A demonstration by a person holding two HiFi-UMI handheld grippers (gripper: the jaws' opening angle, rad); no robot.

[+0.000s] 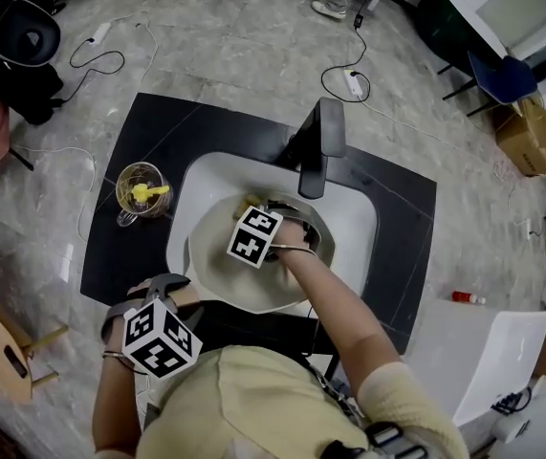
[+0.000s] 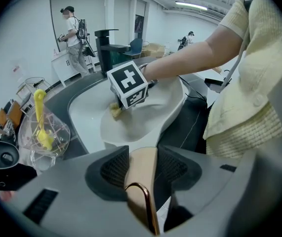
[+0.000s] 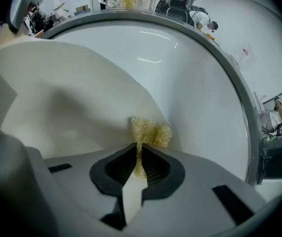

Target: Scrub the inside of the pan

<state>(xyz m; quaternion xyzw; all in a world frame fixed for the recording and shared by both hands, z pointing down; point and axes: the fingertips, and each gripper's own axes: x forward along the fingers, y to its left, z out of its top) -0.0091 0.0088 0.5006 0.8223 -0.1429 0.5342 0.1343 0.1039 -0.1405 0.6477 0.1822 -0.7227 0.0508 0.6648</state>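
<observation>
The person wears a pale yellow knit top with short sleeves. The left gripper and right gripper share grey shells and black ribbed pads. Each carries a white cube with black square markers.

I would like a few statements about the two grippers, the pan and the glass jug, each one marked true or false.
1. The right gripper is shut on a yellowish sponge inside the pan. True.
2. The left gripper is open and empty. False: it is shut on the pan's beige handle.
3. The pan lies on the black counter, beside the sink. False: it sits in the white sink.
4. The glass jug stands on the counter and holds something yellow. True.
</observation>
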